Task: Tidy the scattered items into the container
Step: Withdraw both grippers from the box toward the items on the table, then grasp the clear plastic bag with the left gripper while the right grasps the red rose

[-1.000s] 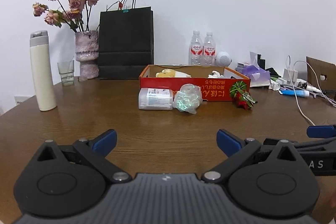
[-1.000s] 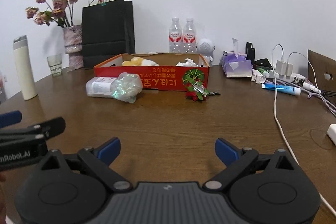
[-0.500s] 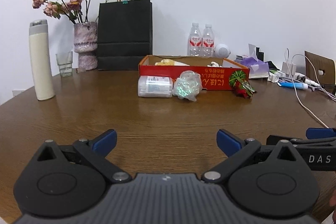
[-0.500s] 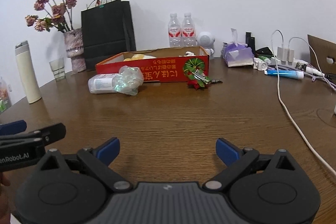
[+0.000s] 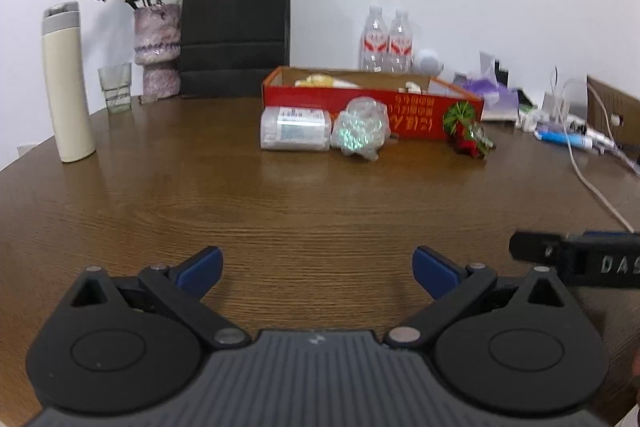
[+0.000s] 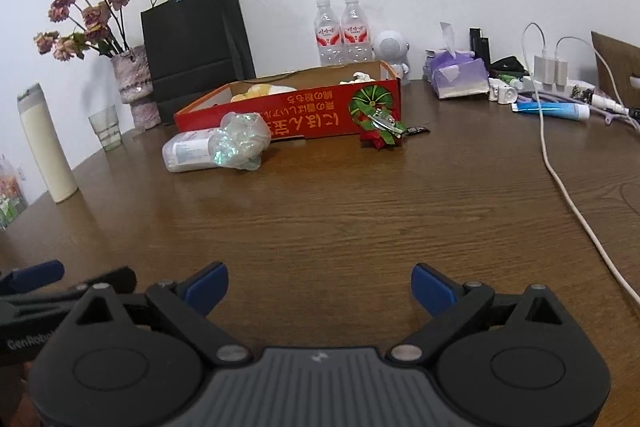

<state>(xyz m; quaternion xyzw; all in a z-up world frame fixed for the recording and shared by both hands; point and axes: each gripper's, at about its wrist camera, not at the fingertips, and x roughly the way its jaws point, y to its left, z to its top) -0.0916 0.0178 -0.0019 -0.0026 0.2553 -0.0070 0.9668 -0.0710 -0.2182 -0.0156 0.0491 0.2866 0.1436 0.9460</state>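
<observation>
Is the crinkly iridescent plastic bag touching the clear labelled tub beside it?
Touching. The right wrist view shows the bag overlapping and pressed against the tub's end, no gap between them.

water bottles (image 6: 343, 31): 2 | boxes (image 6: 288, 115): 1 | paper bags (image 6: 196, 39): 1 | vases (image 6: 134, 85): 1 | glasses (image 6: 106, 129): 1 | flasks (image 6: 46, 147): 1

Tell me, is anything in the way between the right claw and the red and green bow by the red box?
Nothing visible is. Only bare wooden table lies between the open right claw and the red and green bow, which leans against the front of the red box. The white cable runs off to the right, clear of that path.
</observation>
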